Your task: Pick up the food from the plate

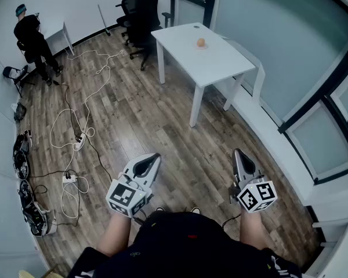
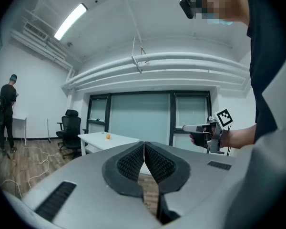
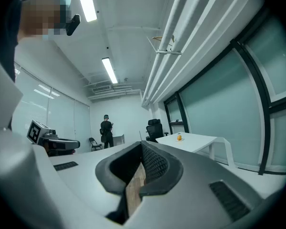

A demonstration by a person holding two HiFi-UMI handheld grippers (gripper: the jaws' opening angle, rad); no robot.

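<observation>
Sitting on a small plate (image 1: 202,46) toward the far end of the white bench (image 1: 211,62), the round orange food (image 1: 200,41) looks light, smooth and prone to rolling, probably best pinched gently across its middle, while the left gripper (image 1: 155,157) and right gripper (image 1: 238,153), both well apart from it, have jaws pressed together on nothing.

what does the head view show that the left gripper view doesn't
Head view only: the left gripper from outside, with its cube. Left gripper view only: the ceiling light, pipes, and its own jaws shut on nothing. Both: the table, food, chairs, standing person and right gripper.
</observation>
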